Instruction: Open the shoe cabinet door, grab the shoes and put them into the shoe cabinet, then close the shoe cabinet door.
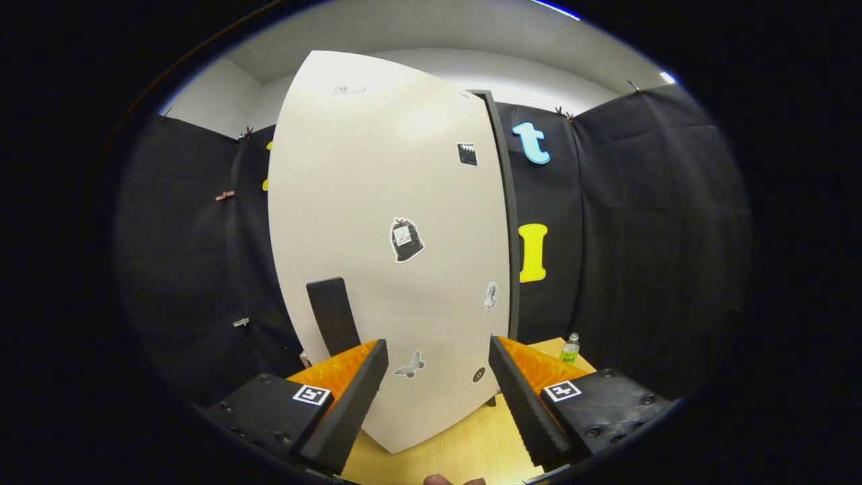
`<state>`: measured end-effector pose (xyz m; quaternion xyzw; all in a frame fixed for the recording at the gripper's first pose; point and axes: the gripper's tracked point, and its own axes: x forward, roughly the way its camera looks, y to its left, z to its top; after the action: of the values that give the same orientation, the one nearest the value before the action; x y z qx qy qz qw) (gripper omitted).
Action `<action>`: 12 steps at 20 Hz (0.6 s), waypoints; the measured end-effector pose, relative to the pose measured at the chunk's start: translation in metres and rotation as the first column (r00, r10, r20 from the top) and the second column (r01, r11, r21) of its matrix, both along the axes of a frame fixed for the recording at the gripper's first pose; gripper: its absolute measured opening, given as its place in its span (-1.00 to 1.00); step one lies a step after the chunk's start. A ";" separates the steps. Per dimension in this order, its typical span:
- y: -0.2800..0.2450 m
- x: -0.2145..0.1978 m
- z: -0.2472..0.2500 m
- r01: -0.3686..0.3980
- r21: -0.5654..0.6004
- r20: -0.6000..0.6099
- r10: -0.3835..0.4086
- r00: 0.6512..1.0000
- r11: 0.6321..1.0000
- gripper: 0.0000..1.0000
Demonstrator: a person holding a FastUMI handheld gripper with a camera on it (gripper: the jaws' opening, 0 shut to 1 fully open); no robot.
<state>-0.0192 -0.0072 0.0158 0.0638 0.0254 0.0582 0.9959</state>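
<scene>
Shoe cabinet door [390, 222]: rigid, smooth, light panel; likely best taken at its dark handle [332, 315]; claw [438, 377] open, empty, just before it.

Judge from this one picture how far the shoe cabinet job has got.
Done: nothing can be confirmed; whether the white door is open or shut is unclear. In hand: the gripper is open and empty, facing the door, its dark handle just beyond one finger. Left: judging by the empty gripper, perhaps grasping the handle; no shoes to go by.
</scene>
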 end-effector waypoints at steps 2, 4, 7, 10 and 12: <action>-0.004 0.000 0.001 0.008 -0.010 0.011 -0.008 1.000 1.000 0.97; -0.011 0.000 0.003 0.023 -0.016 0.021 -0.022 1.000 1.000 0.97; -0.019 0.002 0.005 0.043 -0.016 0.028 -0.043 0.999 0.999 0.97; -0.022 0.003 0.004 0.046 -0.019 0.024 -0.046 0.999 0.999 0.97; -0.023 0.005 0.001 0.046 -0.019 0.018 -0.045 0.999 0.999 0.97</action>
<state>-0.0146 -0.0304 0.0163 0.0544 0.0159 0.0358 0.9978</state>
